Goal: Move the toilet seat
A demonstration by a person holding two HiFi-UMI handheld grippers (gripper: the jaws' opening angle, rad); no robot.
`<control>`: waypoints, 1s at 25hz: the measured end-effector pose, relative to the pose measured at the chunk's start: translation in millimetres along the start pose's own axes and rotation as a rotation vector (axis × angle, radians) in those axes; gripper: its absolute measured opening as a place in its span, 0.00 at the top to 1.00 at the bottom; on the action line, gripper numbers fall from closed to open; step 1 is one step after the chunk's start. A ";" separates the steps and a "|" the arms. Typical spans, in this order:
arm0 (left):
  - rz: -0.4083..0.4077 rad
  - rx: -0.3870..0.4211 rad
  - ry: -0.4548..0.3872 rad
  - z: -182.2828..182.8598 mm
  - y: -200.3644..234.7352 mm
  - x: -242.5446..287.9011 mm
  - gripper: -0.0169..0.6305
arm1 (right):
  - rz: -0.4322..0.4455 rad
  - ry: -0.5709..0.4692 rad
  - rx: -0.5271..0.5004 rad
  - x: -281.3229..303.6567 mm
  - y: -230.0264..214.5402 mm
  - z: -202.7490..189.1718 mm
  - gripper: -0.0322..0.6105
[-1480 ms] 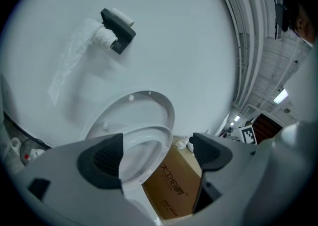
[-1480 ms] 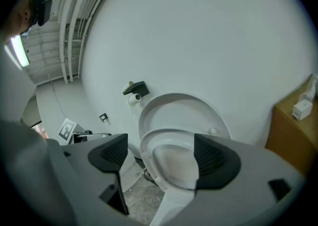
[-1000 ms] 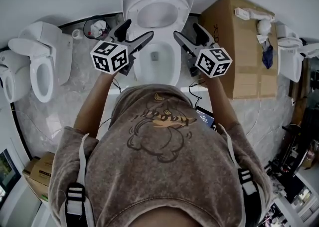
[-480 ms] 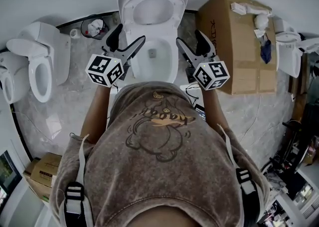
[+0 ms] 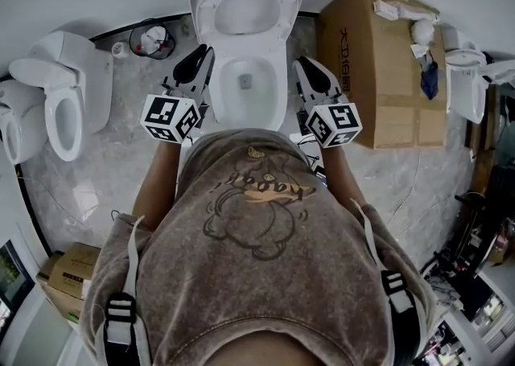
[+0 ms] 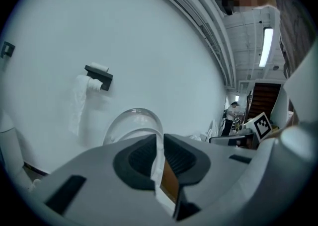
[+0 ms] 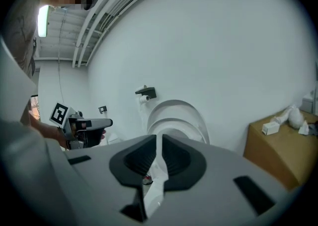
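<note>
The white toilet stands straight ahead, its bowl (image 5: 245, 79) uncovered. The seat (image 5: 244, 9) and lid are tipped up against the wall. My left gripper (image 5: 207, 55) hangs beside the bowl's left rim and my right gripper (image 5: 300, 64) beside its right rim; neither touches the seat. Both pairs of jaws have just been closing and now stand shut with nothing between them. In the left gripper view the raised seat (image 6: 133, 120) shows beyond the left gripper (image 6: 159, 143). In the right gripper view the raised seat (image 7: 176, 115) shows beyond the right gripper (image 7: 160, 143).
A big cardboard box (image 5: 386, 67) stands right of the toilet. A second toilet (image 5: 68, 107) and a small bin (image 5: 153, 39) are at the left. A toilet-paper holder (image 6: 98, 75) hangs on the wall. A person (image 6: 231, 115) stands far off.
Both grippers' jaws went from wide open to shut on nothing. Both hands drew a little back along the sides of the bowl.
</note>
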State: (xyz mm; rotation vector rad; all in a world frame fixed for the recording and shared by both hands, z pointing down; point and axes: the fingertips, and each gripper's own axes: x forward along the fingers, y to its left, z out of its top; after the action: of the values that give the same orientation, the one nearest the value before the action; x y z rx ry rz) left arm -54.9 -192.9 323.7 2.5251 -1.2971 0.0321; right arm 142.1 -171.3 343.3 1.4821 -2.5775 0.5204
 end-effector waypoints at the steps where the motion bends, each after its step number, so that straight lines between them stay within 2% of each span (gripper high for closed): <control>1: 0.004 0.005 0.002 -2.6 0.1 -0.5 0.91 | -0.007 0.002 -0.002 -0.1 -0.4 -2.5 0.91; 6: 0.007 -0.003 0.020 -13.0 1.1 -2.1 0.96 | -0.025 0.006 -0.017 2.0 1.1 -7.7 0.95; 13: 0.033 -0.027 0.034 -25.8 9.7 -5.5 0.96 | -0.054 0.018 -0.014 5.0 -5.9 -20.4 0.95; 25: 0.031 -0.068 0.014 -20.4 13.1 -7.1 0.96 | -0.050 0.020 -0.017 12.2 -6.2 -22.0 0.95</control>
State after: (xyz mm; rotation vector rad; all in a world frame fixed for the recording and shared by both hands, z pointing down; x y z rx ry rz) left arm -67.2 -188.8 345.4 2.4436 -1.3098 0.0126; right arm 139.8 -176.3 368.7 1.5234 -2.5166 0.5039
